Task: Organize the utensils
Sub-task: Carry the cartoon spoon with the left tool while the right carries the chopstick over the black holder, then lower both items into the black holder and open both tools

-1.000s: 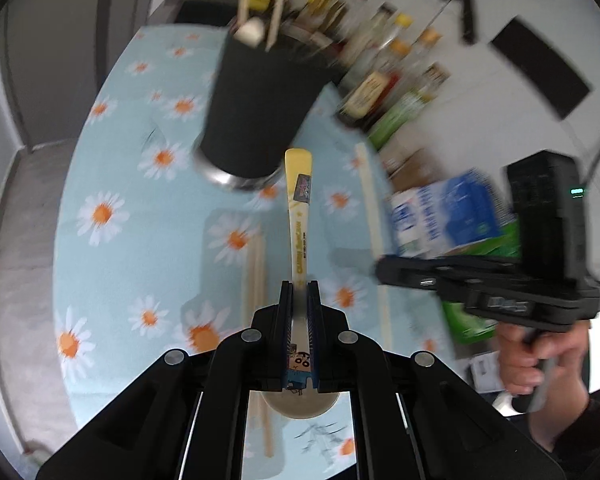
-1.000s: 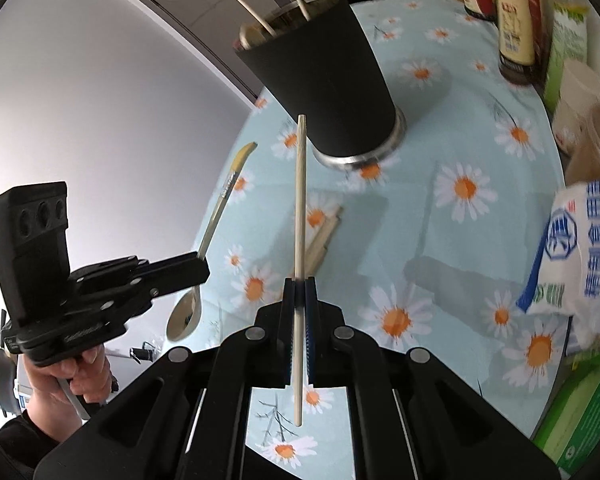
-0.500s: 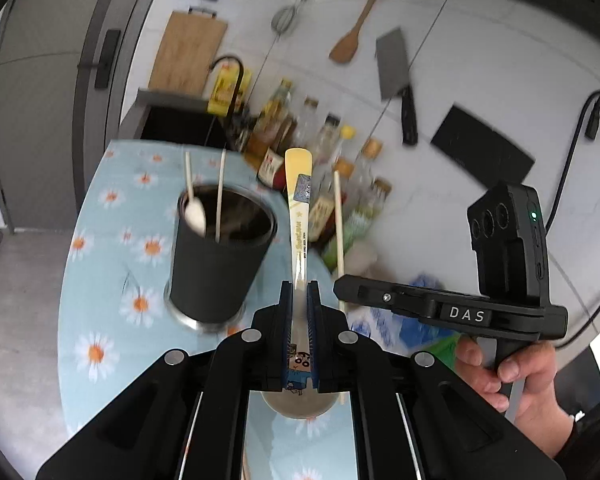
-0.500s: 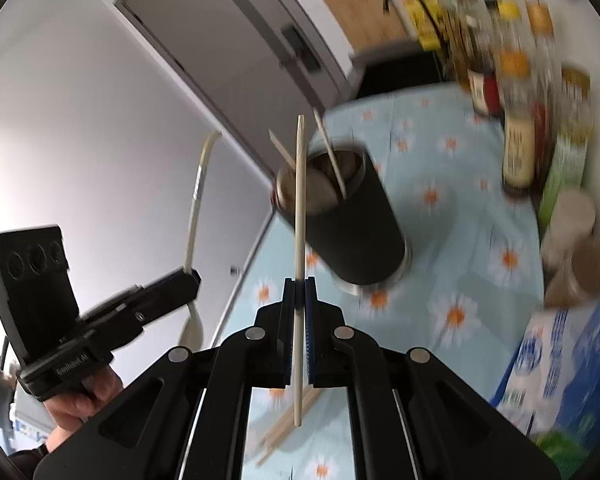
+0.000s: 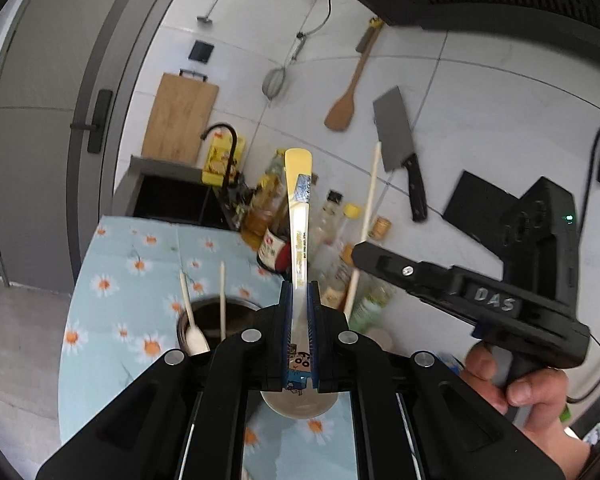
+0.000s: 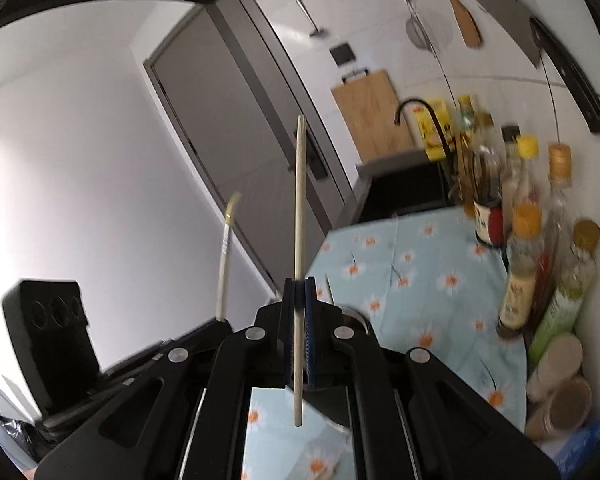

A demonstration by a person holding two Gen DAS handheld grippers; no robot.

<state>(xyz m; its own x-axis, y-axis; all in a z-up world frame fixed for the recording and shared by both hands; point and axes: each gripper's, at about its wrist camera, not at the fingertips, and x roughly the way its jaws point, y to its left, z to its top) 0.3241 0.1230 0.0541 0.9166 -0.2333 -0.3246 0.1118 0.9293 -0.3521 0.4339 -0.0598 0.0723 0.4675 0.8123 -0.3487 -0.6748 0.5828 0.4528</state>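
My left gripper [image 5: 299, 292] is shut on a yellow-handled spoon [image 5: 298, 216], handle up, bowl down below the jaws. My right gripper [image 6: 299, 286] is shut on a wooden chopstick [image 6: 299, 216] held upright. The black utensil cup [image 5: 204, 320] stands on the daisy tablecloth [image 5: 112, 292], just left of and below my left gripper, holding a spoon and a chopstick. In the left wrist view the right gripper [image 5: 360, 254] is to the right, chopstick [image 5: 368, 208] upright. In the right wrist view the cup is mostly hidden behind the jaws.
Bottles [image 6: 520, 272] and paper cups [image 6: 556, 364] line the table's wall side. A sink with a black tap [image 5: 220, 140] lies beyond the table. A cleaver [image 5: 396, 140], wooden spatula [image 5: 346, 100] and cutting board [image 5: 178, 116] hang on the wall.
Both grippers have tilted upward and lifted with their utensils. The cup has dropped low in both views and now lies close under the jaws.
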